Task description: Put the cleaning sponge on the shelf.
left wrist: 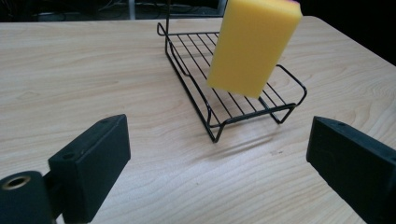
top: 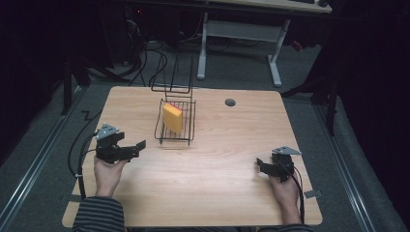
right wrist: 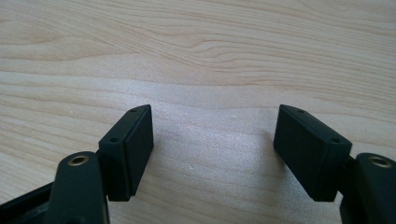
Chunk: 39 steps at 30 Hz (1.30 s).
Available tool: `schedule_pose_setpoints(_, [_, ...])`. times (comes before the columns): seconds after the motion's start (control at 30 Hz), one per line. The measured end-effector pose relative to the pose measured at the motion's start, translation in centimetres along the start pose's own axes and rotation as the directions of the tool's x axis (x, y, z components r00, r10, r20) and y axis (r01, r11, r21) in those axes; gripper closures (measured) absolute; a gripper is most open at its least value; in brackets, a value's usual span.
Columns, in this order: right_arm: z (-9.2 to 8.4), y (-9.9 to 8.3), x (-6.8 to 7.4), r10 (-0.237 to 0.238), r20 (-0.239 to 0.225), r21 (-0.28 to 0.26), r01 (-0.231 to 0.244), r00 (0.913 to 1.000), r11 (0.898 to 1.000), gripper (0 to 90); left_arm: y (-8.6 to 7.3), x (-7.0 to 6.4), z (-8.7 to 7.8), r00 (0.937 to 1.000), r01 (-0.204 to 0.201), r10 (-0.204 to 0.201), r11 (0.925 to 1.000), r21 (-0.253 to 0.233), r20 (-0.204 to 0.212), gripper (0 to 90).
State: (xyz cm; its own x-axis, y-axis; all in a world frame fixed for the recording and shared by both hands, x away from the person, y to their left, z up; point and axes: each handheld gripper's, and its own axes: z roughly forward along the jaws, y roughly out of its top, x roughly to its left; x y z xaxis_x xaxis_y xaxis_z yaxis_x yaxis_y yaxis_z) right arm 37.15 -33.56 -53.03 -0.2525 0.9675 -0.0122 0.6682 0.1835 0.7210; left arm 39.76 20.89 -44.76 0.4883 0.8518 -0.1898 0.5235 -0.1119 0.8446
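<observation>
While the sponge [top: 172, 117] leans upright in the wire rack [top: 187, 135], both grippers — left gripper [top: 137, 147], right gripper [top: 259, 164] — rest with jaws spread on open table [top: 212, 183], well apart.

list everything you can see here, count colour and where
light wooden table: one, pale wood grain, fills the middle of the high view
round grommet hole: one, dark grey, far right part of the tabletop
black wire rack with a tall wire back: one, black, far centre-left of the table
yellow rectangular sponge: one, yellow with a thin pink edge on top, standing tilted in the rack
white-legged desk: one, white frame, on the floor beyond the table
cables: several, black, on the grey floor behind the table
left gripper: one, black, near left of the table, jaws open and pointed at the rack
right gripper: one, black, near right, jaws open over bare wood
hands: two, holding the grippers; striped sleeve on the left arm
</observation>
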Motion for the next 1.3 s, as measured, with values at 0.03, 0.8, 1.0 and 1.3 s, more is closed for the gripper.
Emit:
schedule_pose_setpoints(0.03, [0.0, 0.0, 0.0, 0.000, 0.000, 0.000, 0.000, 1.0000, 1.000, 29.0, -0.2, 0.1, 0.0, 1.0000, 0.001, -0.001, 1.0000, 0.003, 0.003, 7.6])
schedule_pose_setpoints(0.8, [0.0, 0.0, 0.0, -0.001, 0.001, 0.000, 0.001, 1.0000, 1.000, 28.9, -2.7, 1.4, -0.1, 0.9983, 0.058, -0.058, 0.9979, 0.030, -0.005, 10.4])
schedule_pose_setpoints(1.0, [0.0, 0.0, 0.0, -0.001, 0.001, 0.000, 0.001, 1.0000, 1.000, 29.0, -3.2, 1.7, -0.1, 0.9978, 0.066, -0.066, 0.9971, 0.037, -0.011, 11.2])
schedule_pose_setpoints(1.3, [0.0, 0.0, 0.0, -0.004, 0.000, -0.001, 0.004, 1.0000, 1.000, 29.0, -3.9, 2.2, 0.2, 0.9962, 0.085, -0.083, 0.9951, 0.051, -0.027, 11.7])
